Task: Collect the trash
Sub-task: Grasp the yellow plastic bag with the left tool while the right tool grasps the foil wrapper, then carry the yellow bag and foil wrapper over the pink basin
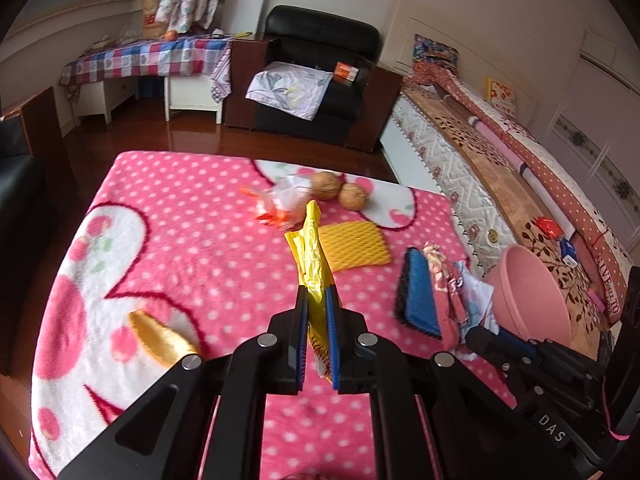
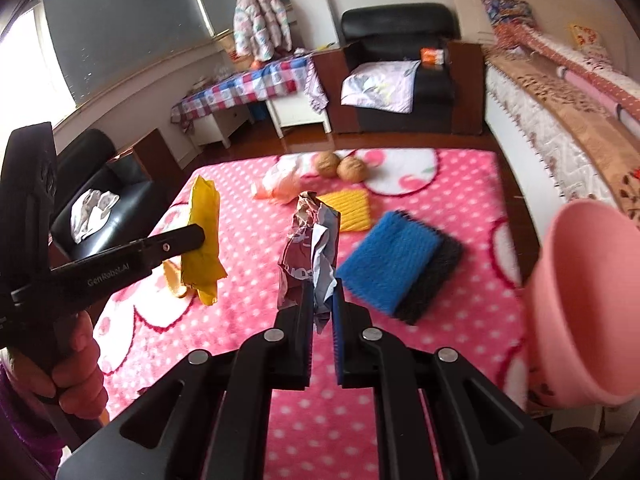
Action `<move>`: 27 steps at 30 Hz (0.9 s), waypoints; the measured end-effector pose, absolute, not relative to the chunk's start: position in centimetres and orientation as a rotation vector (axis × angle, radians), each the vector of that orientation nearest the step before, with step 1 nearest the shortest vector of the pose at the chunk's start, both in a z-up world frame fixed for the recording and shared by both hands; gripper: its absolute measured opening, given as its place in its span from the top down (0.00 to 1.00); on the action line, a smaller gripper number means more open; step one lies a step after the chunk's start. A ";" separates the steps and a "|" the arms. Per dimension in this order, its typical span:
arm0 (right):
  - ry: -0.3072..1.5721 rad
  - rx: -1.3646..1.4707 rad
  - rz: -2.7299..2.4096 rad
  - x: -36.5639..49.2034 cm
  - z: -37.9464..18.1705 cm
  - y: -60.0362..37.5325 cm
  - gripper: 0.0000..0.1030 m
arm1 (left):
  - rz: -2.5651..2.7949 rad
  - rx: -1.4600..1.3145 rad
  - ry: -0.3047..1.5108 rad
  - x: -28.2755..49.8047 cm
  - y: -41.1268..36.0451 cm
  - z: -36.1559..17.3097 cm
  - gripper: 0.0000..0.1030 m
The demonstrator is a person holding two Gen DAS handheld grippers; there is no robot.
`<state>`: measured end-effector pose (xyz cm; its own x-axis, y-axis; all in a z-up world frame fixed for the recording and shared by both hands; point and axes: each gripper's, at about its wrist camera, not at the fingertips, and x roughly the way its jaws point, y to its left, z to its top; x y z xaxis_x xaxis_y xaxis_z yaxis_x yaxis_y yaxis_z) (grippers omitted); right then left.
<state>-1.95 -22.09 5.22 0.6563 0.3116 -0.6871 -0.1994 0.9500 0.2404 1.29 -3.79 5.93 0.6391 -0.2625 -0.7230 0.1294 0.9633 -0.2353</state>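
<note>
The left hand-held gripper (image 1: 317, 300) is clamping a yellow wrapper (image 1: 313, 256) between its blue pads, the wrapper sticking up above the table (image 1: 180, 240), which is wearing a pink polka-dot blanket. The lower end of that wrapper is disappearing between the fingers, so its full length is hard to judge. The right hand-held gripper (image 2: 322, 300) is pinching a crumpled maroon-and-white wrapper (image 2: 310, 248), its print too creased to read. A pink bin (image 2: 588, 308) is sitting at the table's right edge, cut off by the frame in the right wrist view and partly hidden behind the other gripper in the left wrist view. Still lying on the blanket are a blue-and-black sponge (image 2: 394, 260), a yellow ribbed pad (image 2: 352, 210), two walnuts (image 2: 340, 166) side by side, a blurred orange-and-white wrapper (image 1: 280, 202) just beside them, and a yellowish peel (image 1: 158, 338), partly covered by the left gripper's linkage. A hand (image 2: 76, 368) gripping the left tool's handle is showing only in part at the lower left of the right wrist view.
</note>
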 end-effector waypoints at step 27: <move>0.719 0.264 -0.034 -4.8 6.6 -34.9 0.92 | -0.452 0.011 0.789 1.6 -18.5 8.9 0.93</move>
